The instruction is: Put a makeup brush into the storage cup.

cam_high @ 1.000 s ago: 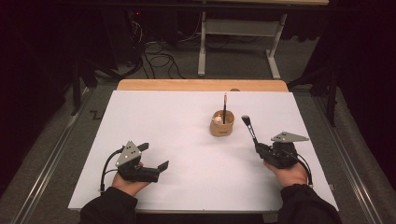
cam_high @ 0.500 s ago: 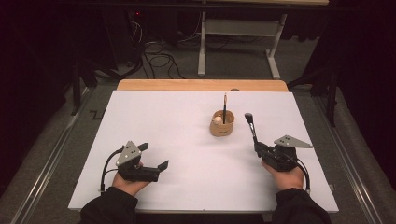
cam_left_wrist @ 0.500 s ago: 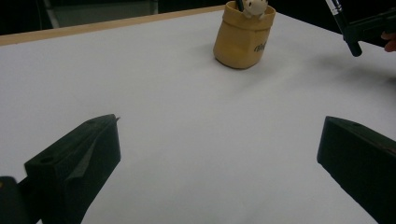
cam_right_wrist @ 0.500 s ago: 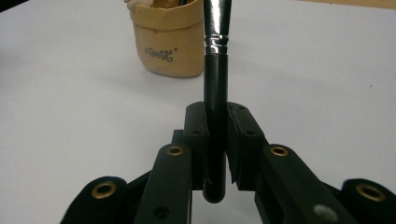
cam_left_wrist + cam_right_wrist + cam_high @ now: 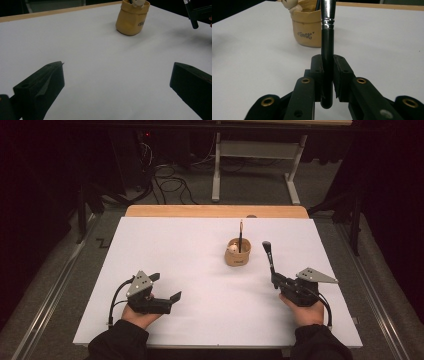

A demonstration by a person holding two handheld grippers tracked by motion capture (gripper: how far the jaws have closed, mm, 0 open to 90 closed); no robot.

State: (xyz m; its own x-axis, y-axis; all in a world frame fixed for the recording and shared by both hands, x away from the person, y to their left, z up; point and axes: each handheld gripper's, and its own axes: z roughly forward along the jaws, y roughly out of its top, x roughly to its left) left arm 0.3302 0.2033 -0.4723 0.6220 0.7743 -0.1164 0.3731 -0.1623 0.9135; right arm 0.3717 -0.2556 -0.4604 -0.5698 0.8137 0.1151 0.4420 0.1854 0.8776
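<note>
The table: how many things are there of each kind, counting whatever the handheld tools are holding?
Tan cups: 1
Black-handled brushes, clamped in the right gripper: 1
Slim brushes standing in the cup: 1
Small pale figures in the cup: 1
Total: 4

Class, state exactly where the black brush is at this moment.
In the high view, the brush stands nearly upright in the right gripper, just right of the tan cup.

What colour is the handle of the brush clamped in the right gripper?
Glossy black, topped by a silver metal ferrule; the brush held by the right gripper shows best in the right gripper view.
</note>
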